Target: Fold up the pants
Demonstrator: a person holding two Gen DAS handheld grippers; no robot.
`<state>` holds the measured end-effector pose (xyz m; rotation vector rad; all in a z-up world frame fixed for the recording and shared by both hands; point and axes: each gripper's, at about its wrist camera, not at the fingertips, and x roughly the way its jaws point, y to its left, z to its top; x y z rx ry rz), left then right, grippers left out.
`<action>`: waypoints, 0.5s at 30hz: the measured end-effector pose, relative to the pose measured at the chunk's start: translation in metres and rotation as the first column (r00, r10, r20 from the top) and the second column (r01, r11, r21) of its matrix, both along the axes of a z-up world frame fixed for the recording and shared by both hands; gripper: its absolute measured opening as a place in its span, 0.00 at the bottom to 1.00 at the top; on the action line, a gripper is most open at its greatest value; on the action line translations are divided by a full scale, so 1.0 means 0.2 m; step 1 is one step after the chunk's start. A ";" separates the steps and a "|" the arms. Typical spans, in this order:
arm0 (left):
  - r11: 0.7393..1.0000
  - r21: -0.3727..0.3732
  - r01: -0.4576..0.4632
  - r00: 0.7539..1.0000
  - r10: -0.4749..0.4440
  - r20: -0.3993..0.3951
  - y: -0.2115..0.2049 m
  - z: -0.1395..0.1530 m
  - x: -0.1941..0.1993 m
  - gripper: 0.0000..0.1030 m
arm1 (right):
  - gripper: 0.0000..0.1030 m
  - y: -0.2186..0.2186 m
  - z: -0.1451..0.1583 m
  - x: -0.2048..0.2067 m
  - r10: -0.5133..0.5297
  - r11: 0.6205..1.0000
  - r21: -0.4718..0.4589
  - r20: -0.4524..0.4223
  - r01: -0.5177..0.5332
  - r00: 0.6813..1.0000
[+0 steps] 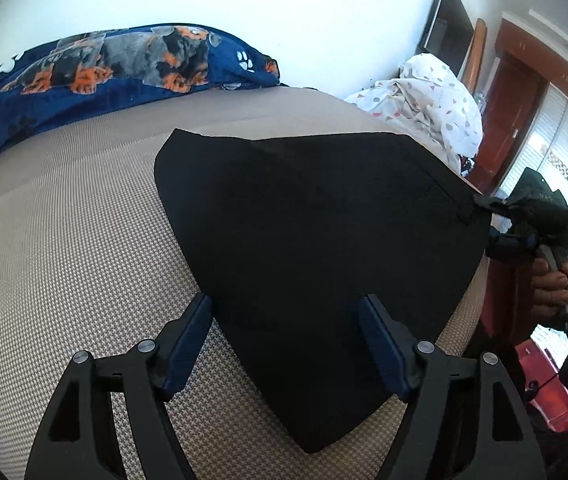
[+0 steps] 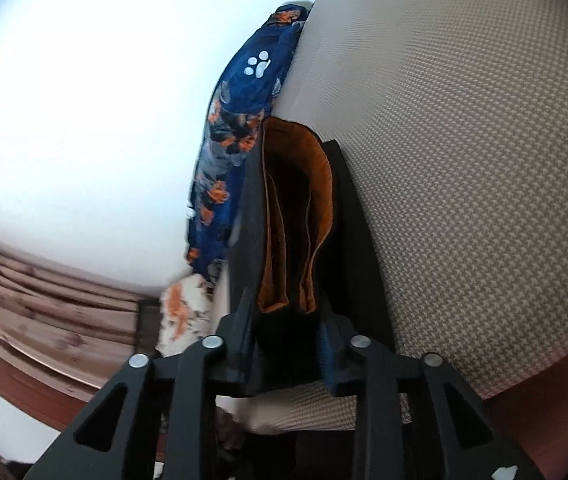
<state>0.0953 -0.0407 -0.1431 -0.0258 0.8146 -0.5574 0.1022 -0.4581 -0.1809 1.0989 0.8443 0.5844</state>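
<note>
The pants (image 1: pixel 315 248) are lying folded flat on the bed (image 1: pixel 64 248), long axis running from my near corner away toward the blanket (image 1: pixel 104 64). My left claw (image 1: pixel 285 344) is standing wide, straddling the near edge, pads clear. My right claw (image 2: pixel 285 344) is sitting narrow around the waistband edge; I cannot tell whether it is pinching.

Black matt cloth pants (image 1: pixel 315 248), smooth outside w/ orange fuzzy lining (image 2: pixel 319 184). Beige woven bed cover (image 1: pixel 64 260), coarse, bumpy weave. Blue plush dog-print blanket (image 1: pixel 124 64), soft nap. White thin printed cotton sheet (image 1: pixel 435 112), crumpled. Reddish-brown glossy wood door frame (image 1: pixel 519 92). Left gripper (image 1: pixel 285 344): matt black plastic, shiny metal rivets, blue rubbery pads (image 1: pixel 379 344).
</note>
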 end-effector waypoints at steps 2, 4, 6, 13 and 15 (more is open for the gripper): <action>1.000 -0.008 -0.004 1.000 0.004 -0.010 0.01 -0.01 0.01 0.74 | 0.45 -0.01 0.02 0.03 0.021 1.000 -0.007 0.014 -0.021 1.000; 1.000 -0.010 -0.007 1.000 0.006 -0.017 0.01 -0.02 0.01 0.74 | 0.47 -0.01 0.05 0.06 0.032 0.999 -0.026 0.029 -0.031 0.999; 1.000 -0.009 -0.008 1.000 0.007 -0.018 0.01 -0.02 0.01 0.74 | 0.50 -0.01 0.08 0.12 0.056 0.998 -0.024 0.031 -0.055 0.998; 1.000 -0.003 -0.009 1.000 0.009 -0.019 0.01 -0.02 0.02 0.75 | 0.24 0.04 0.07 0.28 0.118 0.991 -0.069 0.013 -0.117 0.993; 1.000 0.002 -0.010 1.000 0.010 -0.018 0.01 -0.02 0.02 0.75 | 0.13 0.05 0.08 0.28 0.117 0.986 -0.123 0.009 -0.115 0.993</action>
